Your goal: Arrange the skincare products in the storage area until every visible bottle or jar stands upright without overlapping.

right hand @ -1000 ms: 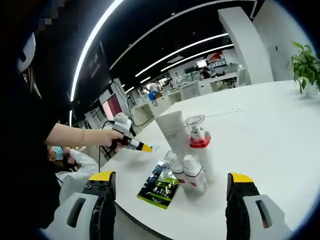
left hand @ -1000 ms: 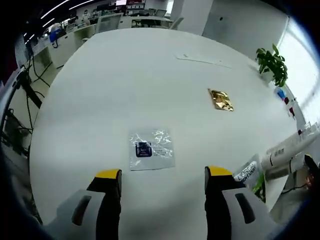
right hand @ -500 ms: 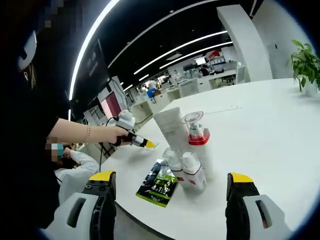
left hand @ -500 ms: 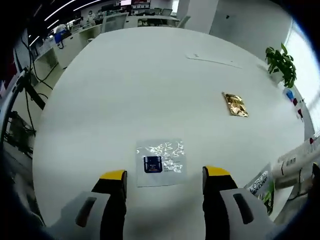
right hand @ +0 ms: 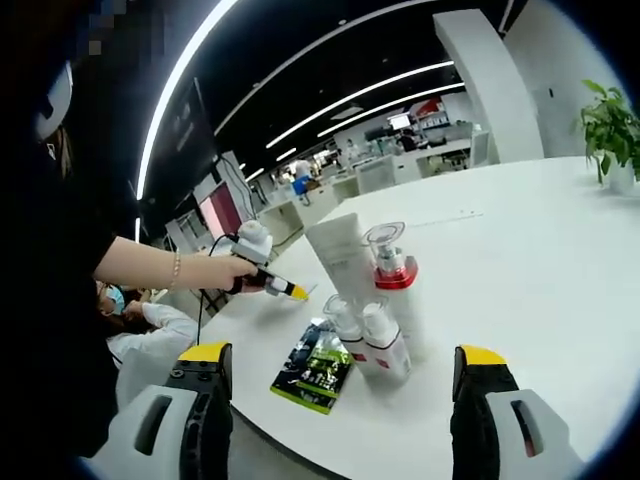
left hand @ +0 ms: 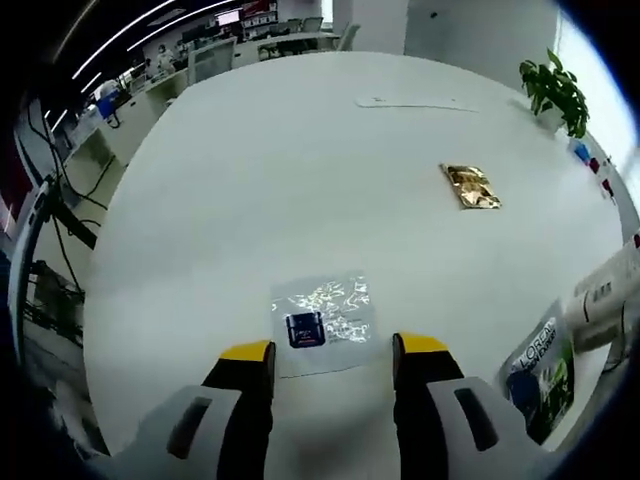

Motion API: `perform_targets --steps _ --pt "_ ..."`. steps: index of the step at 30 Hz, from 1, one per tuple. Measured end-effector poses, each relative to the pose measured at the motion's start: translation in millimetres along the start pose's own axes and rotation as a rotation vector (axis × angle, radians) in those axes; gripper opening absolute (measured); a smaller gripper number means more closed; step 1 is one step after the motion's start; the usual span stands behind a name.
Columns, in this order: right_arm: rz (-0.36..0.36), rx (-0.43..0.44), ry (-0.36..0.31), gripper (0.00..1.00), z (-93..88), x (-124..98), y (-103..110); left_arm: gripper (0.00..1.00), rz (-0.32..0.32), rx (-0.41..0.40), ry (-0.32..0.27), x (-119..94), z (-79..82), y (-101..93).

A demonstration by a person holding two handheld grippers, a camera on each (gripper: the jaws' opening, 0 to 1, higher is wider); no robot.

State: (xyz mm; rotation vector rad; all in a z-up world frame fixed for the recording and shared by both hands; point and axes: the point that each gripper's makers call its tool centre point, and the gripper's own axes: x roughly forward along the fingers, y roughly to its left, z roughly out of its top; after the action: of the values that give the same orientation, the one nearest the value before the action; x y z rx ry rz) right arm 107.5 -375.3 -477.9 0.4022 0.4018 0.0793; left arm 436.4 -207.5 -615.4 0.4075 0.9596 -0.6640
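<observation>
A clear sachet point(left hand: 320, 312) with a dark blue square lies flat on the white table point(left hand: 250, 180), just ahead of my left gripper point(left hand: 335, 350). That gripper is open, its yellow tips on either side of the sachet's near edge. In the right gripper view a white tube point(right hand: 340, 258), a bottle with a red collar point(right hand: 393, 280) and two small white bottles point(right hand: 381, 338) stand upright in a tight group. A green sachet point(right hand: 312, 368) lies flat beside them. My right gripper point(right hand: 343, 356) is open, well short of the group. A hand holds the left gripper point(right hand: 268, 286) beyond the bottles.
A gold sachet point(left hand: 470, 186) lies further out on the table, and a sheet of paper point(left hand: 410, 102) lies near the far edge. The green sachet point(left hand: 540, 372) and the white tube point(left hand: 605, 295) sit at the right. A potted plant point(right hand: 608, 125) stands at the table's far side.
The left gripper has come closer to the clear sachet and its jaws stand a little narrower. The right gripper view is nearly unchanged.
</observation>
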Motion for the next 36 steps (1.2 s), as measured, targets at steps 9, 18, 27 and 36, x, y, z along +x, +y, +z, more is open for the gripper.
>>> perform_targets --steps 9,18,27,36 --pt "0.003 -0.006 0.003 0.96 -0.7 0 0 0.41 -0.005 -0.032 0.002 -1 0.0 2.5" --pt "0.011 -0.011 0.0 0.96 0.0 0 1 0.41 -0.009 -0.045 -0.028 -15 3.7 4.8" --pt "0.022 -0.028 -0.013 0.96 1.9 -2 4 0.41 0.002 -0.054 -0.032 -39 -14.0 2.3" --pt "0.039 -0.041 -0.036 0.99 6.0 -3 9 0.4 -0.001 -0.05 -0.038 -60 -31.8 -8.0"
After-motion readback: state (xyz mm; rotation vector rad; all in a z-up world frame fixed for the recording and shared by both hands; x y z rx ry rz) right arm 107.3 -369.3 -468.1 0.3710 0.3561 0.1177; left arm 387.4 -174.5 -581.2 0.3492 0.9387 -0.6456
